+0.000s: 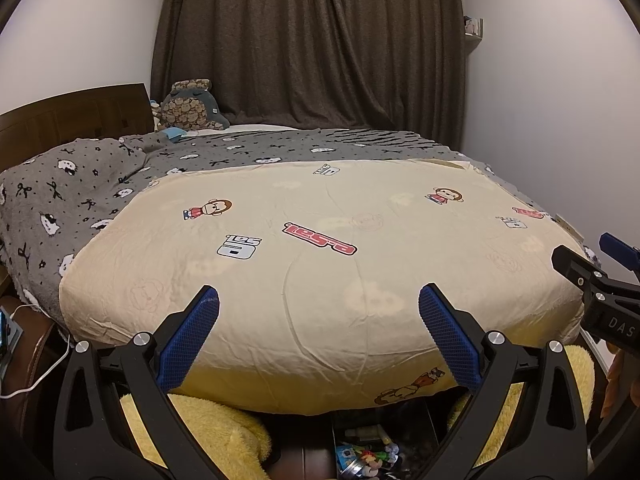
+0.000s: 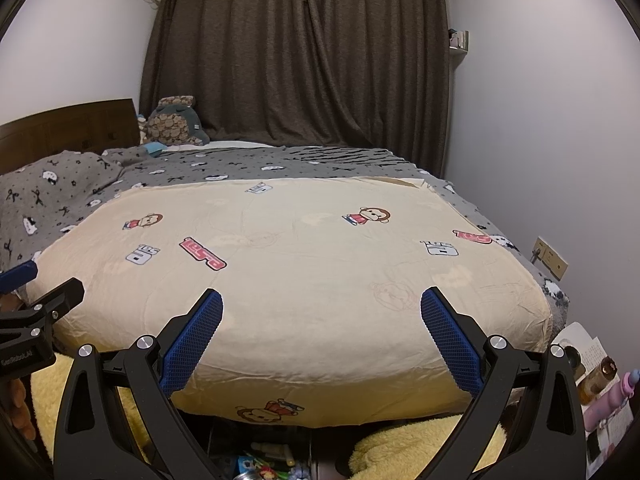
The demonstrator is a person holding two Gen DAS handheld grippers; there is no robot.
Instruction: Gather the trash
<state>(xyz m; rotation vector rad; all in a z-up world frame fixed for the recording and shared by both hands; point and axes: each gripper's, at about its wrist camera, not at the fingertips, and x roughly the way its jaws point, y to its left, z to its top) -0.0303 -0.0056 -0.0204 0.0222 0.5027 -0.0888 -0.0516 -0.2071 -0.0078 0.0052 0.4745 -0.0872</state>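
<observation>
My left gripper [image 1: 319, 300] is open and empty, held above the near edge of a bed with a cream cartoon-print quilt [image 1: 320, 248]. My right gripper [image 2: 321, 302] is also open and empty over the same quilt [image 2: 304, 264]. The right gripper also shows at the right edge of the left wrist view [image 1: 592, 280], and the left gripper at the left edge of the right wrist view [image 2: 36, 300]. Small colourful packets and bottles [image 1: 368, 456] lie low in front of the bed, also in the right wrist view [image 2: 268, 464]. No trash lies on the quilt.
A grey patterned blanket [image 1: 80, 192] covers the bed's far and left side. A plush toy [image 1: 192, 106] sits by the wooden headboard [image 1: 72, 116]. Dark curtains [image 1: 308, 40] hang behind. Yellow fleece [image 1: 216, 420] lies under the quilt edge. Bottles and papers [image 2: 600, 384] stand at the right.
</observation>
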